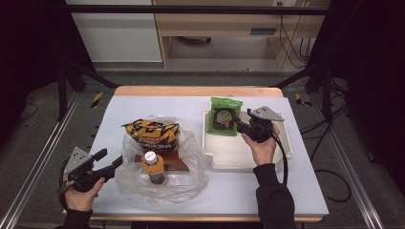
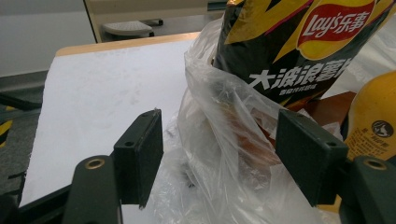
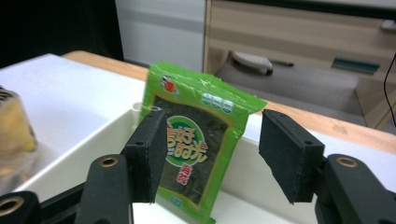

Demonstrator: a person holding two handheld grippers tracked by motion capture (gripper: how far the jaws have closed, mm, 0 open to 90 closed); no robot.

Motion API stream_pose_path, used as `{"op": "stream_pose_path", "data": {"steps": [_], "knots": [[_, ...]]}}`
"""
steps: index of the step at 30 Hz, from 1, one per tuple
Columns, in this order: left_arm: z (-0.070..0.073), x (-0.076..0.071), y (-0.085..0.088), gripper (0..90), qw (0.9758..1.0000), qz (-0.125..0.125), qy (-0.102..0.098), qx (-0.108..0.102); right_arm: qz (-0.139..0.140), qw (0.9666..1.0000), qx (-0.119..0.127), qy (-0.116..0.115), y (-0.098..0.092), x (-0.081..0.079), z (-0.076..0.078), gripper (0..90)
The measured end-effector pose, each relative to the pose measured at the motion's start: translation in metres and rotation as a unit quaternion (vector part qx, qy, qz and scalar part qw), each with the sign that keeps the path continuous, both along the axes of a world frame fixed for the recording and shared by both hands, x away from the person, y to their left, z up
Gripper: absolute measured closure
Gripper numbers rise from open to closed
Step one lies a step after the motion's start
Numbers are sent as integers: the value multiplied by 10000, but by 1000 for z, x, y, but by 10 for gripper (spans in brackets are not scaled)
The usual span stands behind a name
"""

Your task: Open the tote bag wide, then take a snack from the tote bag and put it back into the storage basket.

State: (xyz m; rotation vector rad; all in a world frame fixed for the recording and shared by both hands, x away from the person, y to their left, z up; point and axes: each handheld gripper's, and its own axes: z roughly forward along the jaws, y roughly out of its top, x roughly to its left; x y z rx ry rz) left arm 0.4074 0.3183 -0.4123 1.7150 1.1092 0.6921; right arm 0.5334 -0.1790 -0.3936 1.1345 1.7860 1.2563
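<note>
A green seaweed snack packet (image 1: pixel 225 117) (image 3: pixel 196 140) leans against the far wall of a white tray (image 1: pixel 229 157) (image 3: pixel 79 154). My right gripper (image 1: pixel 241 119) (image 3: pixel 212 149) is open just in front of the packet, its pads off it. A clear plastic bag (image 1: pixel 191 162) (image 2: pixel 219 121) holds a black and yellow chips bag (image 1: pixel 152 134) (image 2: pixel 289 51), an orange juice bottle (image 1: pixel 154 167) (image 2: pixel 373 116) and a brown box (image 1: pixel 176 162) (image 2: pixel 327 107). My left gripper (image 1: pixel 112 157) (image 2: pixel 219 154) is open at the bag's left edge, with loose plastic between the jaws but not pinched.
Everything sits on a white table top (image 1: pixel 157 107) with a wooden far edge. Bare table lies left of and behind the bag. Black frame rails run along both sides, and cables trail on the floor at the right.
</note>
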Motion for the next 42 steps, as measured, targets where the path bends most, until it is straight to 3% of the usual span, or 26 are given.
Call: {"op": "stream_pose_path", "data": {"steps": [3,6,8,13,19,26,36,42], "knots": [[1,0,-2,322,10000,6,-29,42,82,9998,151,-42,-1,-12,1,400],[2,0,-4,332,9999,11,-83,92,191,9997,140,49,-2,-23,3,375],[2,0,-4,336,9999,-25,-81,94,273,9994,210,-72,-2,-31,4,375],[1,1,-7,358,9998,-74,-145,94,527,9981,320,-46,-1,-48,7,351],[1,2,-7,361,9997,-121,-213,55,830,9950,517,-184,10,-63,21,335],[1,2,-6,355,9997,-64,-241,72,1257,9887,759,-315,42,-71,38,317],[-2,4,-10,348,9999,-40,-51,143,1788,9801,816,-286,94,-71,55,303],[-8,6,-11,363,9998,-56,68,155,2091,9749,699,-302,124,-71,67,301]]}}
